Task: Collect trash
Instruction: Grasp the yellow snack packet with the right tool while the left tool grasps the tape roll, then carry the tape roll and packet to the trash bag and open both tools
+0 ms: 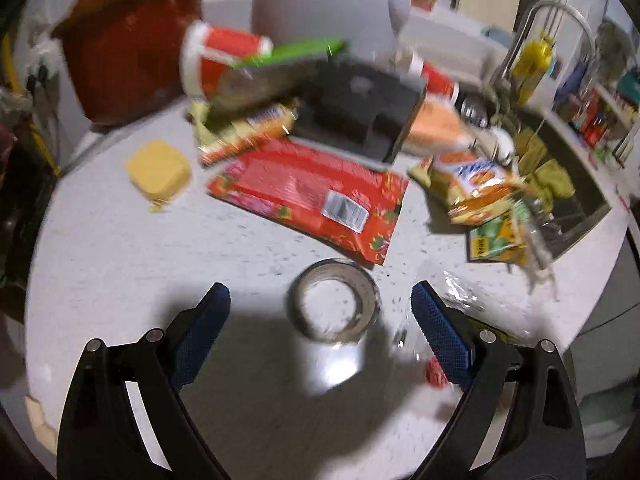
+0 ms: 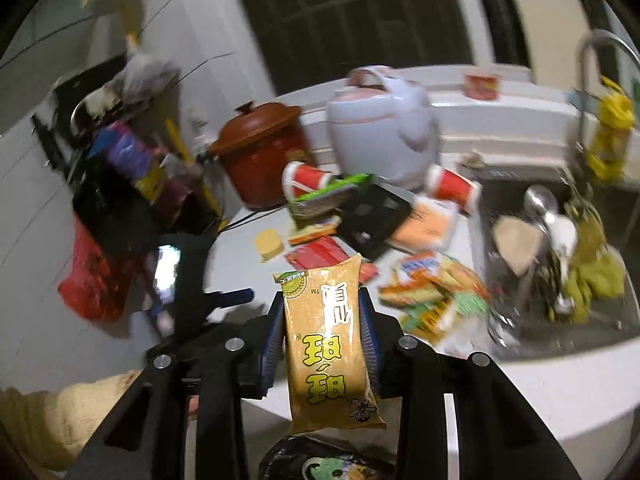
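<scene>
My right gripper [image 2: 322, 308] is shut on a tan snack packet [image 2: 328, 344] with yellow characters, held up above the counter's front edge over a dark bag [image 2: 320, 464]. My left gripper [image 1: 320, 304] is open and empty, low over the white counter [image 1: 120, 260], with a roll of clear tape [image 1: 334, 306] between its fingers. Ahead lie a red wrapper [image 1: 308, 196], orange snack wrappers [image 1: 476, 184], a green wrapper [image 1: 496, 236] and crumpled clear plastic [image 1: 460, 296]. The left gripper also shows in the right wrist view [image 2: 224, 300], blurred.
A yellow sponge-like block [image 1: 158, 170], a tipped red paper cup [image 1: 220, 56], a black box [image 1: 360, 108], a brown clay pot [image 1: 128, 52] and a grey kettle [image 2: 380, 128] stand behind. A sink [image 2: 560, 264] with dishes is at the right.
</scene>
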Motion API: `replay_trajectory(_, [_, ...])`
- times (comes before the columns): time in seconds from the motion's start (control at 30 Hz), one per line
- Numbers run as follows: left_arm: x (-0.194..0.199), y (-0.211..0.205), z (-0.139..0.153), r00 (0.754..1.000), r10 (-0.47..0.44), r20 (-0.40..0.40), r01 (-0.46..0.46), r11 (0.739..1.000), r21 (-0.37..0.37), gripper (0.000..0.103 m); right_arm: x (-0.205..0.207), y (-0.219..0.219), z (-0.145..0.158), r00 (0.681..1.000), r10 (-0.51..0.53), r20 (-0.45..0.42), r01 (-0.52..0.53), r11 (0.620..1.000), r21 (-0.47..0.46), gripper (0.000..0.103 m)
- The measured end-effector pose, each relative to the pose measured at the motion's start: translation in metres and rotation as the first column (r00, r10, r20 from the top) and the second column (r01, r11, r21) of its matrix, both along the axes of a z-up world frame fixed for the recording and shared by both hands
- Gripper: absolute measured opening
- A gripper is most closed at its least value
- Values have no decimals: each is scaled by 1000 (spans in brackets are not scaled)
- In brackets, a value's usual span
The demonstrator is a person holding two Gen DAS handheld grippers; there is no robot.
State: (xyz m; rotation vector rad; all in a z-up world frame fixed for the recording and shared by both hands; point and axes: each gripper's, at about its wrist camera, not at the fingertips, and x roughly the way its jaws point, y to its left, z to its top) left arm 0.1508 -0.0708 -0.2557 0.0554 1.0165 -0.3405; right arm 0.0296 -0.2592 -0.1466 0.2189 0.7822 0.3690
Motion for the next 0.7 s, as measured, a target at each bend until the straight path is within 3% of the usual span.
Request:
replay_trajectory(0.17, [11, -13, -19, 1000, 17, -6, -16, 995, 102, 85, -12, -19, -15, 998, -48, -33, 49, 999, 22, 35])
replay_trajectory(0.3, [11, -9, -12, 999, 35, 24, -37, 995, 96, 49, -15, -23, -27, 997, -52, -60, 54, 998, 33, 35])
replay_trajectory(0.53, [-7, 15, 1, 999, 32, 43, -33, 999, 23, 49, -12, -13, -44, 996, -27, -91, 31, 998, 46, 35])
replay_trajectory(0.7, [-64, 51, 44, 992, 25, 122, -20, 999, -41, 49, -20, 8, -34, 996, 53, -71, -51, 998, 32, 35])
